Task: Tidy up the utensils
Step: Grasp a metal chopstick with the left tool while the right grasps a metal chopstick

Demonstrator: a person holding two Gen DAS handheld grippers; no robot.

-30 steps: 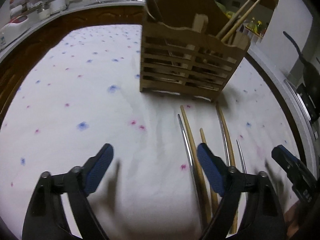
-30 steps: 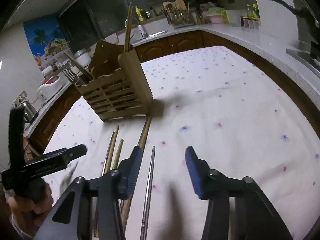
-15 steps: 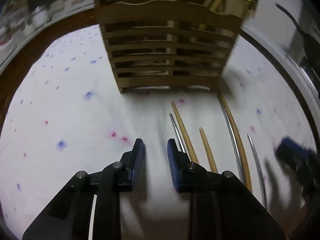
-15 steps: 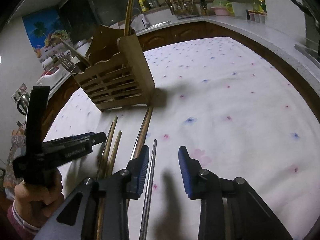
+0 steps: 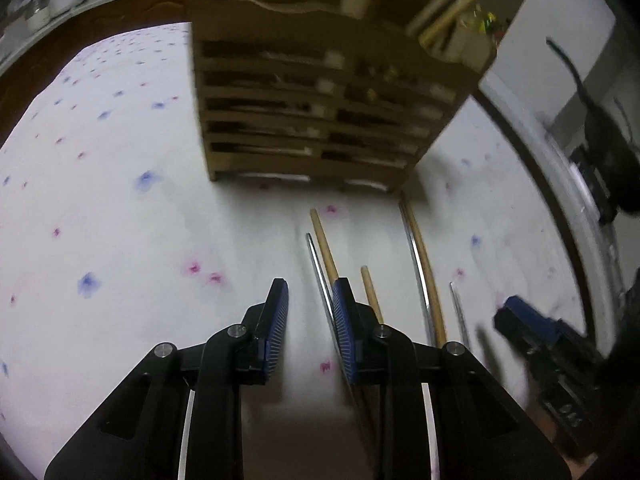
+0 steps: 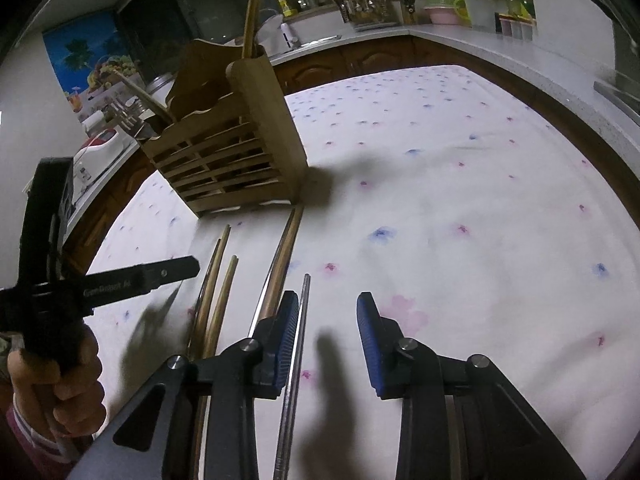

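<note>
Left wrist view: the left gripper [image 5: 308,320] has its jaws narrowed to a small gap with nothing between them, only bare cloth [image 5: 120,220]. A steel chopstick [image 5: 318,272] lies just beside the right-hand pad, running under it, with a wooden chopstick [image 5: 325,242] next to it and a shorter one [image 5: 370,288] beyond. Further right lies a long pair [image 5: 424,272] of one steel and one wooden stick. The holder [image 5: 320,120] stands ahead of the jaws, already carrying some chopsticks [image 5: 452,4].

Right wrist view: the right gripper [image 6: 326,336] is partly open and holds nothing. A steel chopstick [image 6: 300,340] lies just inside its left pad; the rest lie left of the jaws.

Judged from this, the sorting is only partly done: about six sticks remain on the cloth, none gripped yet.
</note>
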